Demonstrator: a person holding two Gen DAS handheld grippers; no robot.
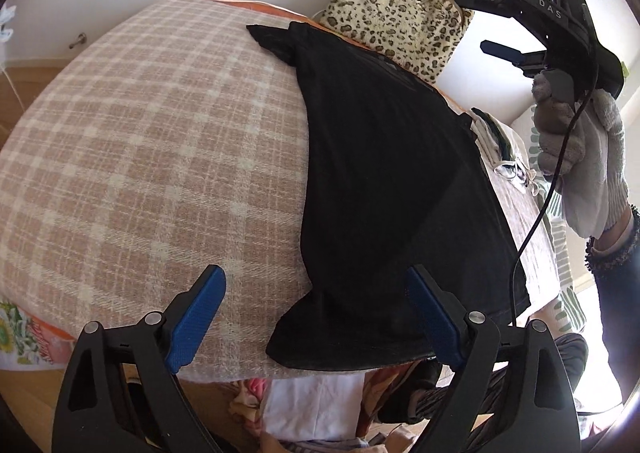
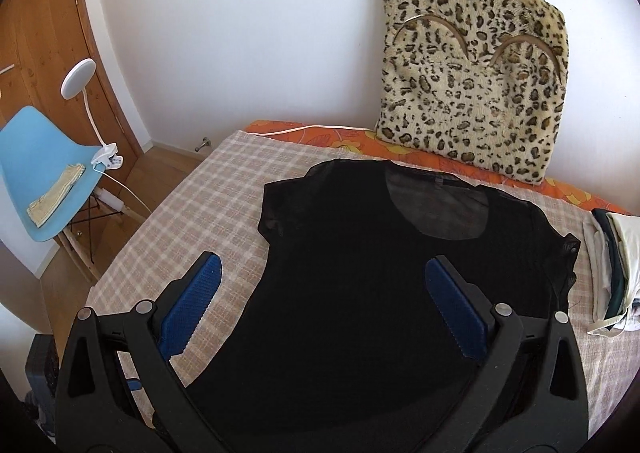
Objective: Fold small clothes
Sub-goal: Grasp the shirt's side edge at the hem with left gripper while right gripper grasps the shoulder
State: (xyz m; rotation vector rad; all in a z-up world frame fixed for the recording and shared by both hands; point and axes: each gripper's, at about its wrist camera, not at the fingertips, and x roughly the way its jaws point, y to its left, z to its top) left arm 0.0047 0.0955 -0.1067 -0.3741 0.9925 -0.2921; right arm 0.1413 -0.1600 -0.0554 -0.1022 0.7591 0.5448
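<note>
A black short-sleeved top (image 2: pixel 360 277) lies flat on the pink-and-cream checked blanket (image 2: pixel 208 205), neckline toward the wall. In the left wrist view the black top (image 1: pixel 384 181) runs from the bed's near edge to the far side. My left gripper (image 1: pixel 316 313) is open over the top's near hem corner; its right pad (image 1: pixel 432 313) is above the fabric and its left pad (image 1: pixel 196 317) above the blanket. My right gripper (image 2: pixel 320 305) is open above the top's body. A gloved hand (image 1: pixel 580 141) holds the right gripper (image 1: pixel 480 23) up in the air, with nothing between its fingers.
A leopard-print cushion (image 2: pixel 472 81) leans on the wall behind the top. Folded clothes (image 2: pixel 612 273) are stacked at the bed's right side. A blue chair (image 2: pixel 40 169) with a clip lamp (image 2: pixel 80 81) stands at the left. Loose clothes (image 1: pixel 320 409) lie below the bed's near edge.
</note>
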